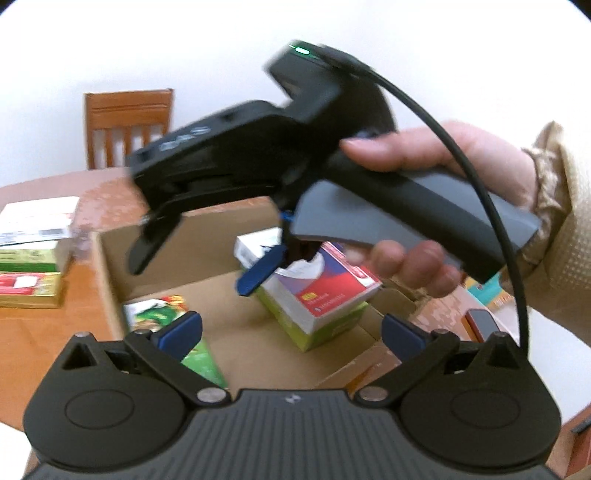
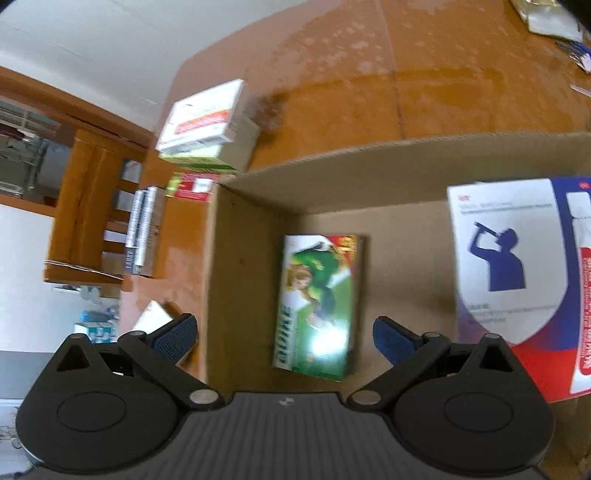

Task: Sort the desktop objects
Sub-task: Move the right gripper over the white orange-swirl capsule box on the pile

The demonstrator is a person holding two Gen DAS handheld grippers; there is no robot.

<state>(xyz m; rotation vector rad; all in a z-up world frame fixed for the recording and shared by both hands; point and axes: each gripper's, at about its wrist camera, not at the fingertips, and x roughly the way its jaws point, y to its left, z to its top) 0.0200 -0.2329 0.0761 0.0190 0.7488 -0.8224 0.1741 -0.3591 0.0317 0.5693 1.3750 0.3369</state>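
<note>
An open cardboard box (image 1: 251, 350) (image 2: 369, 173) stands on the wooden table. A green carton (image 1: 162, 317) (image 2: 317, 302) lies flat on its floor. A white, blue and red carton (image 1: 328, 291) (image 2: 517, 277) rests tilted on a yellow-green carton (image 1: 321, 332) at the box's right side. My left gripper (image 1: 291, 334) is open above the box's near edge, holding nothing. A hand holds my right gripper (image 1: 203, 258) (image 2: 284, 338) over the box. It is open, and nothing is between its blue pads (image 2: 173, 336).
A stack of small cartons (image 1: 33, 251) (image 2: 207, 125) sits on the table left of the box. A wooden chair (image 1: 127, 125) stands behind the table. A phone (image 1: 480, 325) and coloured packets lie at the right. More packets (image 2: 546, 18) lie on the far table.
</note>
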